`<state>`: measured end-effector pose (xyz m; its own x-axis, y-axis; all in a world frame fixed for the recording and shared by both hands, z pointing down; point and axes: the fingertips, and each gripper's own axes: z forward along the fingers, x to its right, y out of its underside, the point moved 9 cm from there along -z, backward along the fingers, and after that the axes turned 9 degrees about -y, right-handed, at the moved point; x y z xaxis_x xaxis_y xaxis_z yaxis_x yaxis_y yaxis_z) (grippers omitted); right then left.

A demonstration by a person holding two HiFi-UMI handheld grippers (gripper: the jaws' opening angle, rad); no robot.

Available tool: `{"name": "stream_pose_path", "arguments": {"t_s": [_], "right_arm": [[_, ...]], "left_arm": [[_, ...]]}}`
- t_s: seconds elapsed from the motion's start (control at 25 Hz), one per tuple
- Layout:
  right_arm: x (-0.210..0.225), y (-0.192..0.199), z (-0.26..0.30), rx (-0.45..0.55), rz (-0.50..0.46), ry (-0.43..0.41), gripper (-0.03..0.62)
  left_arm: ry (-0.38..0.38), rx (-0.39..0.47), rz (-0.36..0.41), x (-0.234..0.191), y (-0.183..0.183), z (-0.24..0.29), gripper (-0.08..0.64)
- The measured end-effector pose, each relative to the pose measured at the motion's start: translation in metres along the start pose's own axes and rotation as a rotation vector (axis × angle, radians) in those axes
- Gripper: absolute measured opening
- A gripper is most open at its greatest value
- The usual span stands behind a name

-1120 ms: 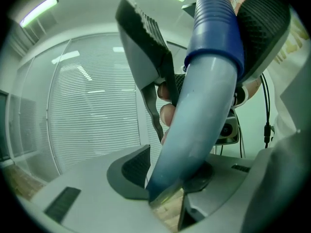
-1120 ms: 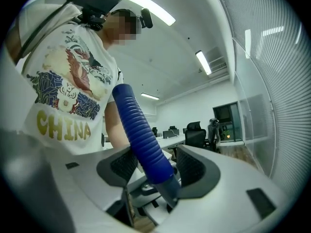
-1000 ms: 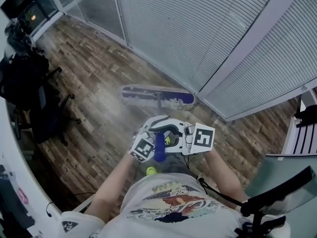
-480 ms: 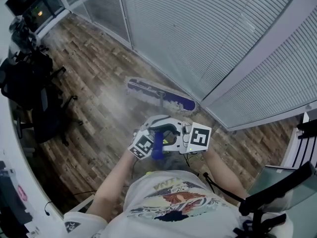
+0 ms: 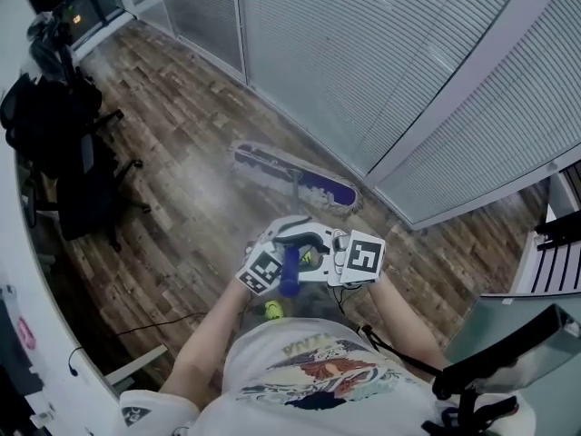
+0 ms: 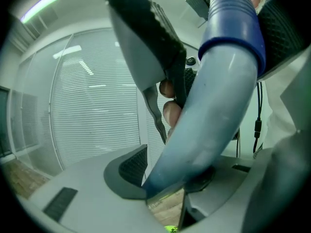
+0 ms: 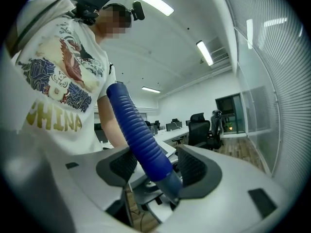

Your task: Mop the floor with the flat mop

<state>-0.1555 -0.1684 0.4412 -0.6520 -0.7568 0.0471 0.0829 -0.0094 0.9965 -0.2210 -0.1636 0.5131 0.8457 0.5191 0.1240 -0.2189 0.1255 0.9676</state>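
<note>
Head view is showing the mop head (image 5: 292, 178) lying flat on the floor (image 5: 172, 198), slanted along the foot of the glass wall (image 5: 363, 71). Both grippers are clamping the handle (image 5: 289, 275) in front of the person's chest. The right gripper (image 7: 158, 171) is gripping its ribbed blue sleeve, and the left gripper (image 6: 167, 178), filmed very close, seems to be squeezing the paler shaft beside that sleeve. Doing this stroke well is calling for even downward pressure, a flat head, and overlapping passes without knocking the wall.
</note>
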Motion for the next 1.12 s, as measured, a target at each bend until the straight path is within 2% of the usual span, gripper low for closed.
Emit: {"name": "stream_pose_path", "arguments": {"t_s": [0.24,0.52,0.88,1.12], "right_arm": [[-0.105,0.013,0.041,-0.024,0.028,-0.018,0.249],[-0.192,0.01,0.056,-0.023,0.032,-0.083,0.249],[-0.343,0.018,0.007,0.05,0.01,-0.164,0.249],[-0.427,0.032,-0.01,-0.025,0.014,-0.241,0.25]], "left_arm": [[-0.002,-0.012,-0.013,0.09,0.017,-0.07,0.126],[-0.054,-0.024,-0.036,0.17,0.011,-0.116,0.126],[-0.153,-0.046,-0.038,0.329,-0.01,-0.125,0.13],[-0.205,-0.059,-0.074,0.419,-0.01,-0.139,0.133]]}}
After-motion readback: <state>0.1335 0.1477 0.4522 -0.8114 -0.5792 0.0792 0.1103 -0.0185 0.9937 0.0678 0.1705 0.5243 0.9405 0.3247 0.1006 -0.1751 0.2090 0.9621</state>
